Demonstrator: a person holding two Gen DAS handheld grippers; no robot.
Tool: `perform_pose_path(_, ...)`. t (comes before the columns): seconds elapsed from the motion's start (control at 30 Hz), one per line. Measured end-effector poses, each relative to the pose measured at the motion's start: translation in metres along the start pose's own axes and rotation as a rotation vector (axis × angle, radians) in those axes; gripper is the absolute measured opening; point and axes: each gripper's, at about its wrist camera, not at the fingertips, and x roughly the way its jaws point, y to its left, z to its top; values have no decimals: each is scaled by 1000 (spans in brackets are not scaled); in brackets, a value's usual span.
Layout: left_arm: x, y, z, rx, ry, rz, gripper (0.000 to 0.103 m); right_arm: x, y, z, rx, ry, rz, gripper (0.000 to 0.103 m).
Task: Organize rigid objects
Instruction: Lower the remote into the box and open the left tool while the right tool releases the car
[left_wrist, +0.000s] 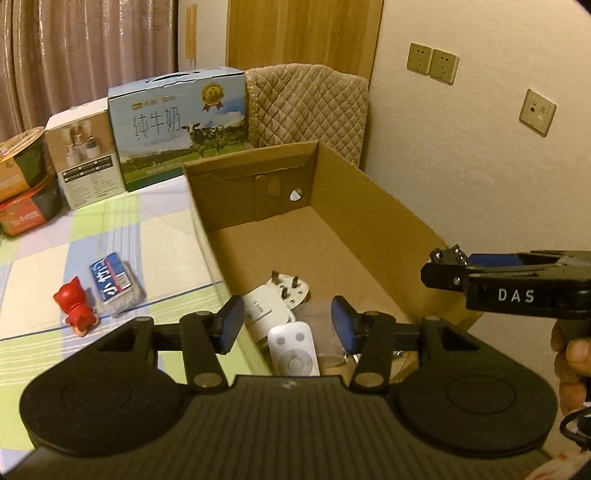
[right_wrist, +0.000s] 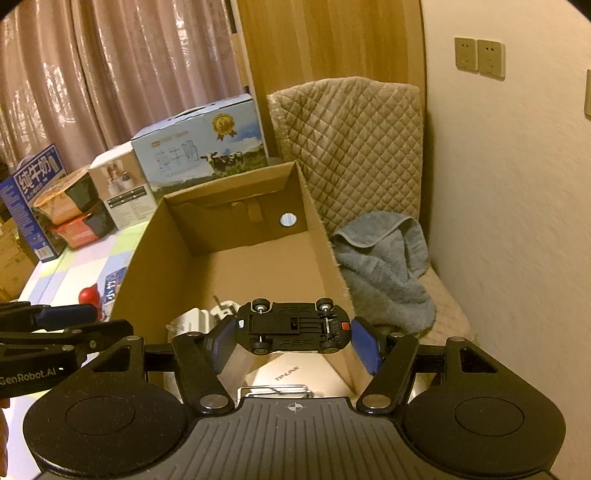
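Observation:
An open cardboard box (left_wrist: 362, 184) stands on the table and also shows in the right wrist view (right_wrist: 317, 229). Inside it lie a white plug adapter (left_wrist: 273, 299), a white remote (left_wrist: 293, 349) and a white TP-LINK device (right_wrist: 291, 376). My left gripper (left_wrist: 286, 323) is open and empty above the box's near end. My right gripper (right_wrist: 293, 338) holds a black toy car (right_wrist: 291, 326), underside up, between its blue pads over the box; the right pad stands slightly apart from the car. The right gripper also shows in the left wrist view (left_wrist: 443, 269).
On the checked tablecloth (left_wrist: 74, 240) left of the box lie a red figurine (left_wrist: 75, 306) and a blue tissue pack (left_wrist: 114, 282). A milk carton box (left_wrist: 181, 125), a white box (left_wrist: 85, 155) and noodle bowls (left_wrist: 26, 184) stand behind. A quilted chair (right_wrist: 351, 147) holds a grey towel (right_wrist: 388, 266).

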Motion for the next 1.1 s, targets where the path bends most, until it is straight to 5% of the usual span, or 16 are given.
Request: perform_pose_path(1.1, -34, 19, -11, -31, -11, 17, 47, -13, 36, 1, -51, 3, 24, 64)
